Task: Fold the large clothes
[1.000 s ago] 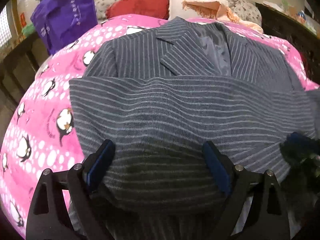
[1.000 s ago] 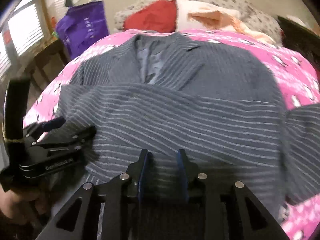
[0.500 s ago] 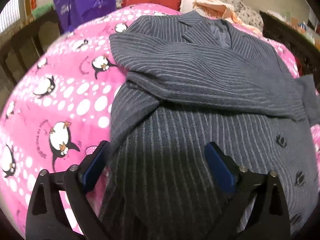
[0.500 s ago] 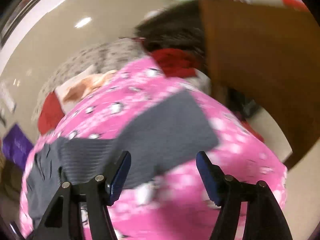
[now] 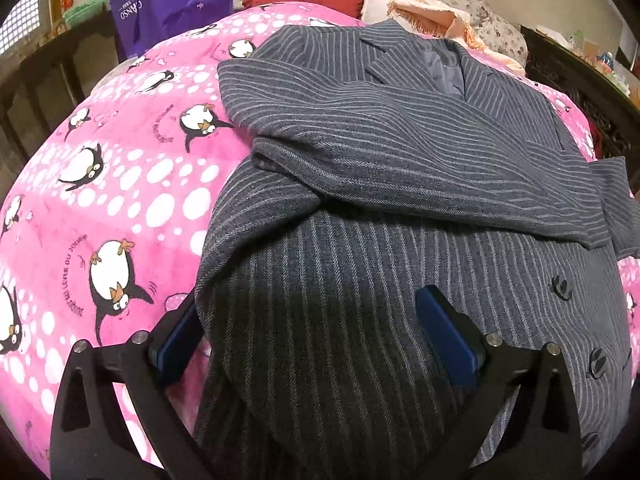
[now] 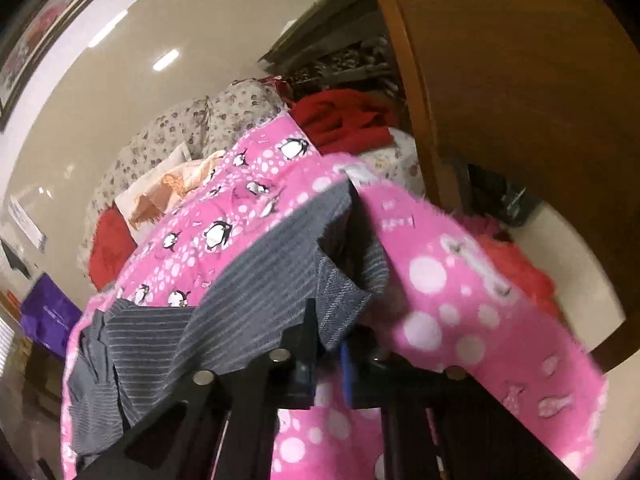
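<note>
Your right gripper (image 6: 326, 354) is clamping the sleeve (image 6: 280, 276) cuff and maybe the blanket (image 6: 440, 280) too, risking dragging it; your left gripper (image 5: 316, 336) is gaping over the jacket (image 5: 360, 320), gripping nothing

Grey pinstriped jacket (image 5: 360, 184) face-up on pink bedspread, one sleeve folded across

Left tongs (image 5: 312, 336) spread wide, opening further; right tongs (image 6: 326, 354) just clamped shut

Left wrist view: pinstriped jacket (image 5: 360, 184) hem cut off below; far sleeve cuff (image 5: 624, 208) clipped at right edge. Right wrist view: pink penguin blanket (image 6: 440, 280) motion-blurred.
</note>
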A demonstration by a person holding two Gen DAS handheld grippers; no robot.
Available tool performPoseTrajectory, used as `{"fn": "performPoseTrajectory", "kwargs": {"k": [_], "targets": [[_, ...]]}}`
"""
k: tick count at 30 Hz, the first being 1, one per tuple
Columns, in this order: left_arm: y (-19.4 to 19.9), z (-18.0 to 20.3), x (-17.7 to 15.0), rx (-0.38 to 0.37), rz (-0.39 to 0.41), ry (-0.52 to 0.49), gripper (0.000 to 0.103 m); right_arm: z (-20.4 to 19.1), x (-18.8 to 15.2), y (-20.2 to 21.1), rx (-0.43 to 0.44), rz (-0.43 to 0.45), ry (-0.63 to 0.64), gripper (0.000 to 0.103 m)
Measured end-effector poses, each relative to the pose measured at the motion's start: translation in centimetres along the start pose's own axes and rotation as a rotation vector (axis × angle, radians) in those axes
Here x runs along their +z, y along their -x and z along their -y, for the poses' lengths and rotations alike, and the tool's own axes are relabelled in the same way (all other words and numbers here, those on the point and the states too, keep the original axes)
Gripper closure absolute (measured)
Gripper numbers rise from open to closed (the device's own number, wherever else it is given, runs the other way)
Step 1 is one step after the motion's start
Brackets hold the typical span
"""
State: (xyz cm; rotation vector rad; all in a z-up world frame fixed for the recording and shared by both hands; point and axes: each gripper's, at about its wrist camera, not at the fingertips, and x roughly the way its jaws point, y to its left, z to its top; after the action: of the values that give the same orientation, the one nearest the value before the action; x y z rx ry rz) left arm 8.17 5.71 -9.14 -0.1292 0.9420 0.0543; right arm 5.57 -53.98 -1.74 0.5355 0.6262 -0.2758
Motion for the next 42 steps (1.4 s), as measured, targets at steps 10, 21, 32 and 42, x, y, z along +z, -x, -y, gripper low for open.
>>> {"fn": "performPoseTrajectory", "kwargs": {"k": [10,21,32,42], "targets": [[0.1,-0.5,-0.1,-0.019,0.008,0.011,0.002,-6.9,7.0,11.4,-0.074,0.255,0.133,0.099],[0.5,-1.0,-0.4,-0.053,0.018,0.029,0.002,-32.2,-6.7,1.2,0.402,-0.019,0.483,0.099],[0.5,-0.9,-0.5,-0.039,0.019,0.018,0.002,-37.5,-24.2,-7.3,0.223,-0.297,0.815,0.018],[3.0,5.9,5.1,-0.277,0.061,-0.062,0.002,-26.3,-25.7,-2.2,0.208,-0.300,0.664,0.010]]}}
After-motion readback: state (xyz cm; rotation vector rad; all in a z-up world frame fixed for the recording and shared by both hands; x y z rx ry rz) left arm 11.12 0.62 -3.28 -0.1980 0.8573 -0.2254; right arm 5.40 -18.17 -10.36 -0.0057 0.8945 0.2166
